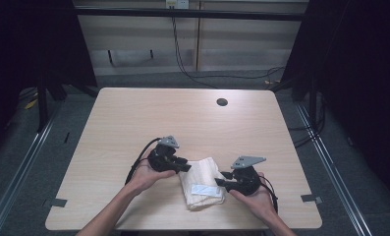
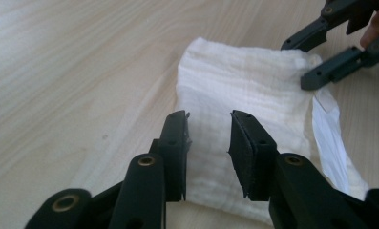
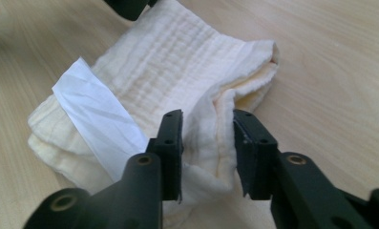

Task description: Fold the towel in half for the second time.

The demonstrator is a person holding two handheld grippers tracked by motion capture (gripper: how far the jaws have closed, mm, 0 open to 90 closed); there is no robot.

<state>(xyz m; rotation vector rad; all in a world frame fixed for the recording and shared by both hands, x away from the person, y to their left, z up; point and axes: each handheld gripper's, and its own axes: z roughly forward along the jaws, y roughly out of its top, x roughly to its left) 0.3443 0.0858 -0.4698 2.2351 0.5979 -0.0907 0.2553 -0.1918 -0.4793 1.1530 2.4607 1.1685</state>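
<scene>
High view: one bench (image 1: 133, 118), light wood, with one round cable hole (image 1: 222, 102) near its far edge. One folded cream cloth (image 1: 202, 182) lies near the front edge, between the two tongs. One white label strip (image 1: 205, 189) sits on top of it. Left tongs (image 1: 185, 166) at the cloth's far-left corner, right tongs (image 1: 221, 179) at its right edge. Two hands: left hand (image 1: 148, 176), right hand (image 1: 254, 196); forearms cut off at the bottom. Jaw gap too small to read here. Surroundings of the bench are dark, with cables on the floor behind it.

Left gripper view: left tongs (image 2: 208, 136) partly apart, straddling the near edge of the cloth (image 2: 244, 81). Cloth shows in the gap and the pads stand off it on both sides, no pinch. Right tongs (image 2: 304, 64) at top right, tips over the cloth's far corner; whether they touch it I cannot tell. Label strip (image 2: 330, 138) trails down the right side, lower end cut off by the jaw.

Right gripper view: right tongs (image 3: 206, 136) also partly apart, a raised fold of cloth (image 3: 177, 52) between the pads, not clamped. Label strip (image 3: 99, 117) runs diagonally, its lower end hidden behind the left jaw. Dark blurred piece at the top edge, probably the other tongs, cut off.
</scene>
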